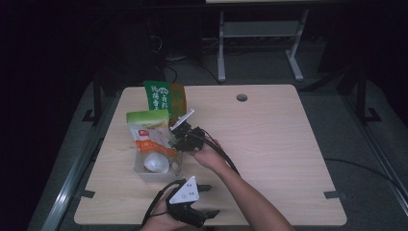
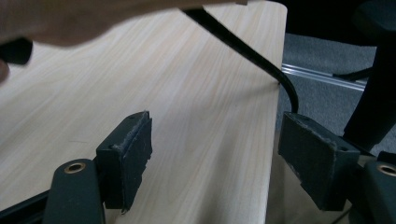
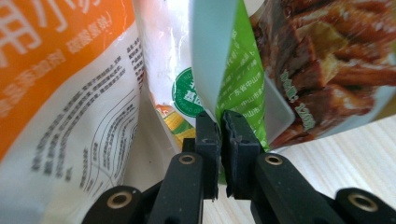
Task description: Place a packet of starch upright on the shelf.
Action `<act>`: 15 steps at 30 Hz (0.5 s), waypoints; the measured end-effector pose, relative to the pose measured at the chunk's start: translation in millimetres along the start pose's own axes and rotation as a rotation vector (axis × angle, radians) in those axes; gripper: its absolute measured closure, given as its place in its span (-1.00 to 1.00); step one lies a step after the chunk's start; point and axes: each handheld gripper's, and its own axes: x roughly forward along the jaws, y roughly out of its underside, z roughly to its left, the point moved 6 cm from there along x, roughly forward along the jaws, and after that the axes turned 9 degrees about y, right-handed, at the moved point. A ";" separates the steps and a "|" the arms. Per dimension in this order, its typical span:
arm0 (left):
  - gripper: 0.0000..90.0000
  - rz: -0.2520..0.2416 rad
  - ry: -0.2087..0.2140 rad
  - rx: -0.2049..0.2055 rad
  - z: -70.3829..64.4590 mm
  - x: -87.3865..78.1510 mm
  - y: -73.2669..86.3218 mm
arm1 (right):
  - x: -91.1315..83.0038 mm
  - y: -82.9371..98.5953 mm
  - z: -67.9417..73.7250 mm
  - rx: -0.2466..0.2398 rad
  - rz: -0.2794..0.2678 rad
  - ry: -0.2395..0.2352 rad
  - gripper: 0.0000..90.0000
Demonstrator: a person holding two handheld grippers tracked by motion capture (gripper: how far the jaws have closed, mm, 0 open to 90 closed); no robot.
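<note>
The right gripper (image 3: pixel 220 128) is clenched on the lower edge of a green-and-white snack packet (image 3: pixel 233 70), which is pinched between the two jaws. An orange-and-white packet (image 3: pixel 60 79) is located to the gripper's left, a brown meat-snack packet (image 3: pixel 322 60) to its right. The left gripper (image 2: pixel 215 154) is released, jaws wide apart, above the near edge of the wooden table (image 2: pixel 196 93)

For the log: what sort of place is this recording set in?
Probably a lab or office data-collection room: a bare wooden desk with a cable hole, another metal-legged desk frame behind, and grey carpet.
</note>
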 end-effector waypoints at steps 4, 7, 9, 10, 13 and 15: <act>-0.44 0.003 0.003 -0.001 0.3 0.8 0.2 | 6.1 1.5 -0.2 0.015 0.013 -0.014 0.89; -0.44 0.002 0.000 0.001 -0.5 -0.5 -0.2 | 16.2 7.1 0.1 0.025 0.032 -0.023 0.90; -0.44 -0.007 -0.001 -0.004 -0.4 -1.9 -0.7 | 14.9 6.8 -0.3 0.035 0.032 -0.028 0.88; -0.44 -0.005 0.000 -0.003 1.0 -1.9 -0.8 | 12.0 6.3 -1.0 0.019 0.024 -0.021 0.83; -0.44 -0.003 -0.003 -0.002 1.8 -1.2 -1.1 | 5.4 5.8 -4.6 0.037 -0.005 -0.035 0.68; -0.44 0.000 -0.008 0.005 2.3 -2.3 -1.1 | -3.7 5.4 -7.1 0.060 -0.030 -0.039 0.54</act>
